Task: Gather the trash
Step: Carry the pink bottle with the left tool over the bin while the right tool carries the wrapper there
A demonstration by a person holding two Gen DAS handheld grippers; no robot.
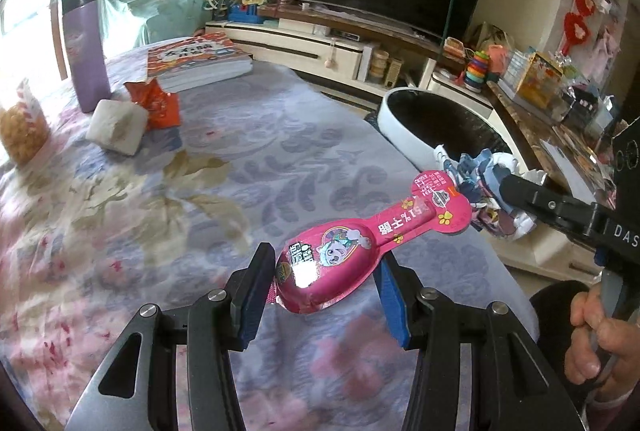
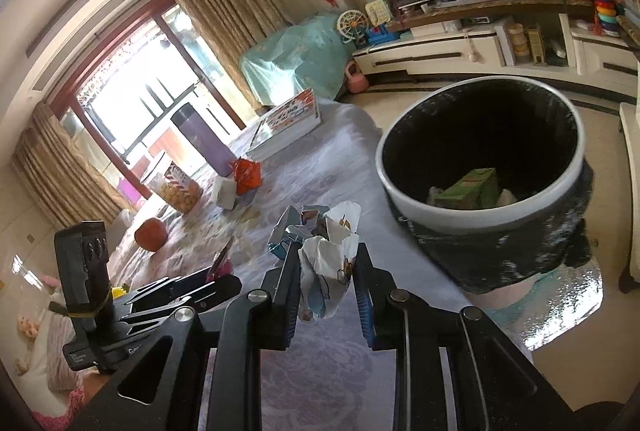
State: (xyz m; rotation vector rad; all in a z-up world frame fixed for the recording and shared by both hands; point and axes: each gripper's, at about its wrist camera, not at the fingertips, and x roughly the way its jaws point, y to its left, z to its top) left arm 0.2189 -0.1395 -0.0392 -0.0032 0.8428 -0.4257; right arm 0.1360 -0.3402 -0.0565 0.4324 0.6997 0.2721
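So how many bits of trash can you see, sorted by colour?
Pink: 1, the pink wrapper in the left gripper
White and blue: 1, the crumpled wrapper in the right gripper
Red-orange: 1, the red packet on the table
Green: 1, the green carton in the bin
Total: 4

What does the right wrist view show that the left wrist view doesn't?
Right wrist only: the bin's inside, with a green carton at the bottom, and an orange fruit on the table. Left wrist only: a hand gripping the right gripper. Both: pink wrapper in the left gripper, crumpled wrapper, white bin, purple flask.
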